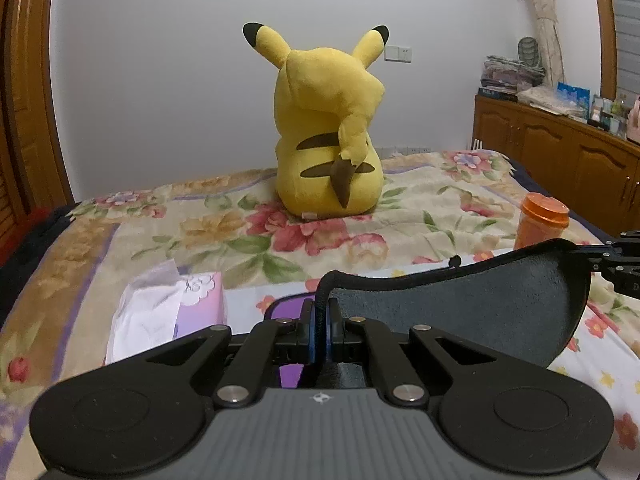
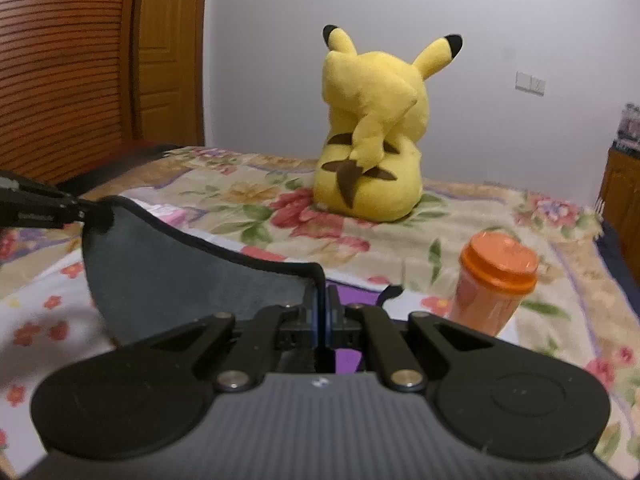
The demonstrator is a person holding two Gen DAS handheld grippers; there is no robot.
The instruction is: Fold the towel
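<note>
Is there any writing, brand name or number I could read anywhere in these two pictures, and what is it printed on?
No text reads clearly.
left gripper: small pale lettering on its side, too blurred to read.
right gripper: a small white emblem on the grey body, no letters.
books on the cabinet: print too small.
tissue box: only a flower pattern.

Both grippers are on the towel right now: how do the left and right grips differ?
The left gripper pinches the dark grey towel at its left top corner, so the cloth spreads rightward; the right gripper pinches the opposite corner, cloth spreading leftward. A tissue box lies by the left gripper, an orange cup by the right. Both are shut on the black hem, holding the towel's top edge raised between them.
</note>
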